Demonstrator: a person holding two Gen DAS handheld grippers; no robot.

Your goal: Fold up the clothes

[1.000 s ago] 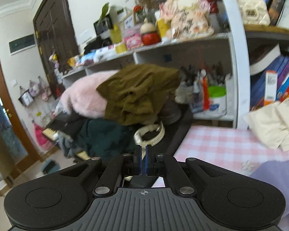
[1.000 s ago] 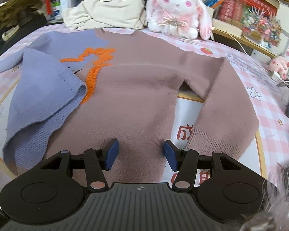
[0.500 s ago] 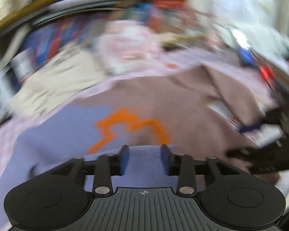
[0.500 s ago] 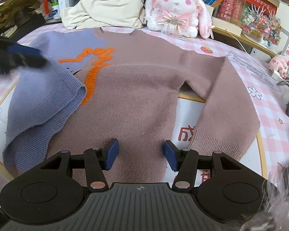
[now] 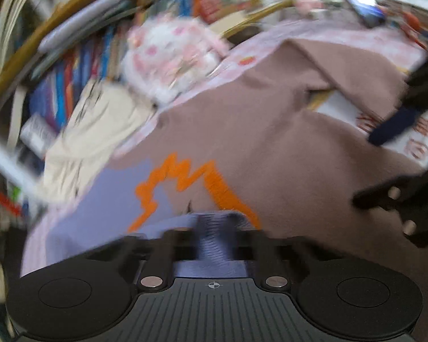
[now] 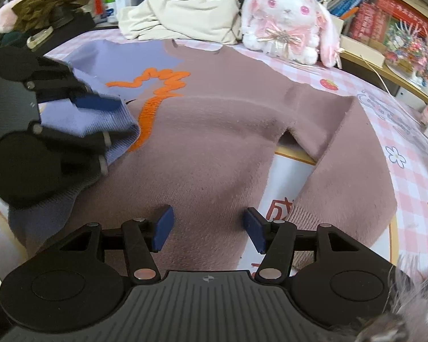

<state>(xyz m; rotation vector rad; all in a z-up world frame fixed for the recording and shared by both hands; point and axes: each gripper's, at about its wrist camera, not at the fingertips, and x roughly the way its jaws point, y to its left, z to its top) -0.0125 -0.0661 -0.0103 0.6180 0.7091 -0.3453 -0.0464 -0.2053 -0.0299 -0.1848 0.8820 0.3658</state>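
Note:
A brown and lilac sweater (image 6: 214, 131) with an orange zigzag lies spread flat on the pink checked table; it also shows in the blurred left wrist view (image 5: 285, 156). Its lilac left sleeve (image 6: 100, 116) is folded over the body. My left gripper (image 6: 105, 119) is at the sleeve's cuff, with lilac knit (image 5: 214, 228) between its jaws; blur hides whether they are closed. My right gripper (image 6: 208, 228) is open and empty, low over the sweater's hem; it also shows in the left wrist view (image 5: 391, 131).
A cream garment (image 6: 182, 14) and a white plush rabbit (image 6: 288, 17) sit at the table's back edge in front of bookshelves. A pile of dark and olive clothes (image 6: 42, 14) lies at the far left. The sweater's right sleeve (image 6: 351, 171) hangs down the right side.
My left gripper swung from facing the clothes pile to the sweater and came down onto the lilac sleeve cuff. The right gripper has stayed still and open.

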